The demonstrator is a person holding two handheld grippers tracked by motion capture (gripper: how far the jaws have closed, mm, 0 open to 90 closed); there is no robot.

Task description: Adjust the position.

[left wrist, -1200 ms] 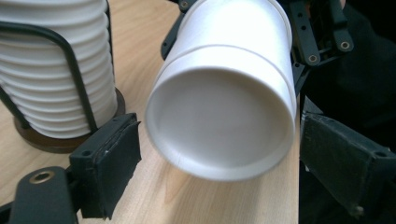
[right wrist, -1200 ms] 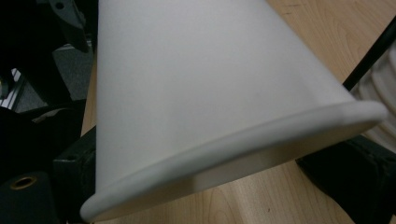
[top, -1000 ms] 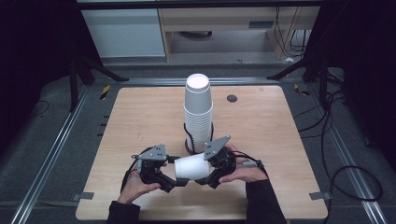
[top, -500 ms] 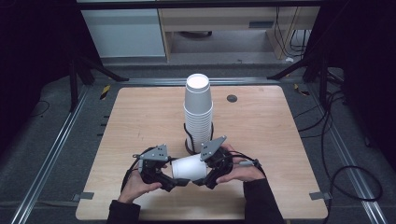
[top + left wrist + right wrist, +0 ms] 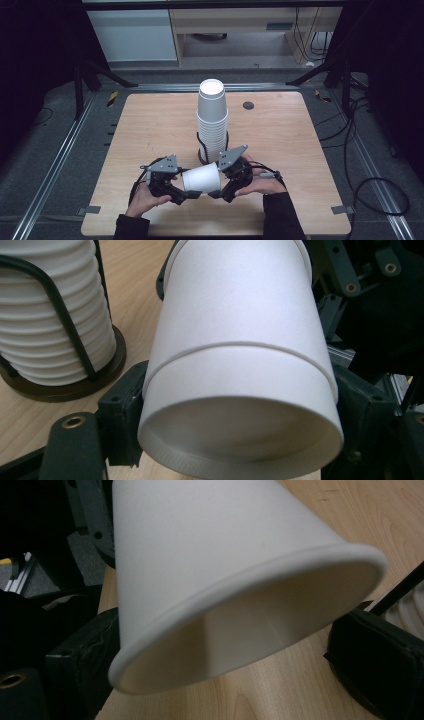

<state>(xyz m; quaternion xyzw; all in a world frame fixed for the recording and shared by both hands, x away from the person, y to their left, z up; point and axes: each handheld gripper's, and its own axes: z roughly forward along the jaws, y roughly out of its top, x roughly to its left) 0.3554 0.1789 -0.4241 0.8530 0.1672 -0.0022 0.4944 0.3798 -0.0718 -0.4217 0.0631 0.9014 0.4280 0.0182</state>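
Lying sideways between both grippers, the paper cup (image 5: 201,178) has barely shifted since a second ago. Left gripper (image 5: 175,192) and right gripper (image 5: 220,190) fingers each stay clamped on it, so separating nested cups looks stalled

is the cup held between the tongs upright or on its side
On its side. The paper cup lies horizontal between the left tongs and right tongs, above the table; the stack stands upright.

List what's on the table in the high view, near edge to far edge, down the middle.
Paper cup held sideways between the left gripper and right gripper → stack of cups in its black holder → small dark disc near the table's far edge.
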